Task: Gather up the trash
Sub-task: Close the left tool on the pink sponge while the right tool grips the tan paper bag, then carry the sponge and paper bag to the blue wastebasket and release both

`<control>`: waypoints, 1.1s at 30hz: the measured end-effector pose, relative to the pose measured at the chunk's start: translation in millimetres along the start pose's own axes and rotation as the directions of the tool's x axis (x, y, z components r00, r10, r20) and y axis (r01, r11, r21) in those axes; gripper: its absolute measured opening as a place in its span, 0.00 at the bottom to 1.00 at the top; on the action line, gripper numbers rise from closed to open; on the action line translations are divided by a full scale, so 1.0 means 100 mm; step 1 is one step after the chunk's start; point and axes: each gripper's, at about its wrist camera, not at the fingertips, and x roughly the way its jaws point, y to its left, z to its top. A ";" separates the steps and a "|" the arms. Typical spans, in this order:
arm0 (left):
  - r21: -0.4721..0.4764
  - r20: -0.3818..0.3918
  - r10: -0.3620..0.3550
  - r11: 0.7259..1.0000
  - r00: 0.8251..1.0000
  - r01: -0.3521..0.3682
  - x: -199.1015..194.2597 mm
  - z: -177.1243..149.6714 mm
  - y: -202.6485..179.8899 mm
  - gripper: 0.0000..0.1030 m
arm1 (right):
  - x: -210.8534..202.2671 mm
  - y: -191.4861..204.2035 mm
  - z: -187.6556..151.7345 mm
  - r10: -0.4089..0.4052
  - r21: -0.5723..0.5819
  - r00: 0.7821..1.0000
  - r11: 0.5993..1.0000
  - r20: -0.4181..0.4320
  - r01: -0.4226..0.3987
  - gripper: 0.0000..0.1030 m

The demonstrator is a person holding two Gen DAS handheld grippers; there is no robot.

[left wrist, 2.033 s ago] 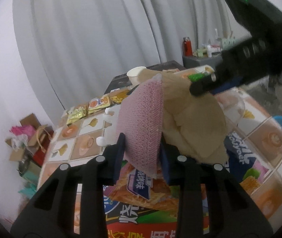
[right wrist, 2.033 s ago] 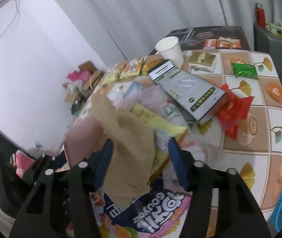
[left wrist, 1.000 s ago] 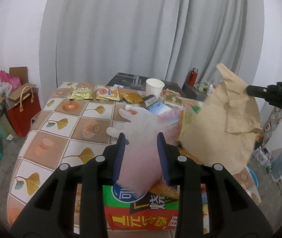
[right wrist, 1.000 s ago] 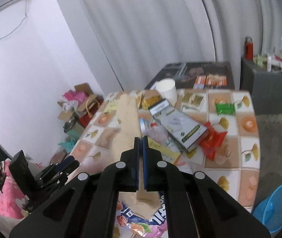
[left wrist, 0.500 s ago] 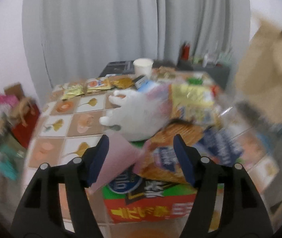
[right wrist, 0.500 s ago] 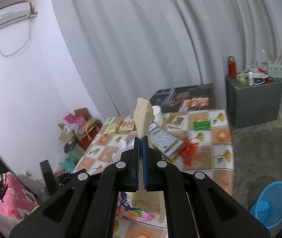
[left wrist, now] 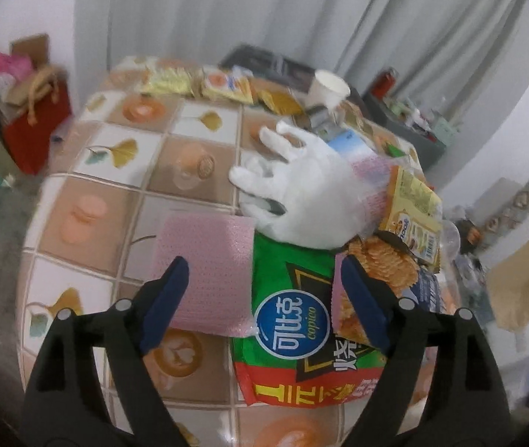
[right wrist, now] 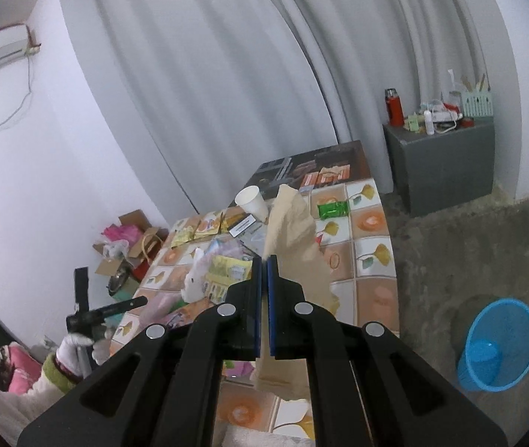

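**Brown paper lifted, pink cloth let go**

Brown paper (right wrist: 294,231) now hangs clenched in my right fingers (right wrist: 264,260), raised clear of the table (right wrist: 376,290); a second ago it lay in the pile. My left fingers (left wrist: 264,279) have released and stand spread wide, the pink cloth (left wrist: 205,268) dropped flat on the near left. The blue basket (right wrist: 499,342) waits on the floor, far right: the paper's likely destination.
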 end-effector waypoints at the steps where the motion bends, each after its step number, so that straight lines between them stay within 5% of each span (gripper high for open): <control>1: 0.014 -0.007 0.023 1.000 1.000 -0.023 0.03 0.03 0.01 0.78 | 0.00 0.00 -0.01 0.004 0.005 1.000 1.000 0.002 -0.004 0.03; 3: 0.101 -0.039 0.111 0.989 0.993 -0.106 0.15 0.09 0.00 0.80 | 0.00 0.00 -0.04 0.013 0.011 1.000 1.000 0.002 -0.013 0.03; 9: 0.235 -0.153 0.239 0.951 0.959 -0.199 0.50 0.04 0.02 0.81 | 0.11 -0.01 -0.02 0.003 0.007 1.000 1.000 -0.023 -0.003 0.03; 18: 0.142 -0.213 0.209 0.973 0.954 -0.181 0.69 0.03 0.27 0.76 | 0.20 -0.01 -0.01 0.002 0.015 0.999 1.000 -0.039 -0.001 0.03; 23: 0.104 -0.198 0.220 0.974 0.955 -0.203 0.65 0.10 0.39 0.73 | 0.19 -0.03 -0.01 0.005 0.026 1.000 1.000 -0.029 -0.004 0.03; 27: 0.095 -0.111 0.245 0.967 0.963 -0.235 0.32 0.14 0.33 0.73 | 0.09 -0.10 -0.02 0.001 0.036 1.000 0.999 0.003 -0.001 0.03; 30: 0.126 -0.020 0.248 0.962 0.969 -0.243 -0.03 0.17 0.08 0.73 | -0.05 -0.20 -0.03 -0.005 0.058 1.000 0.998 0.031 0.003 0.03; 33: 0.190 0.043 0.164 0.967 0.985 -0.169 -0.38 0.19 -0.42 0.73 | -0.23 -0.35 -0.06 -0.021 0.088 0.998 0.996 0.065 0.015 0.03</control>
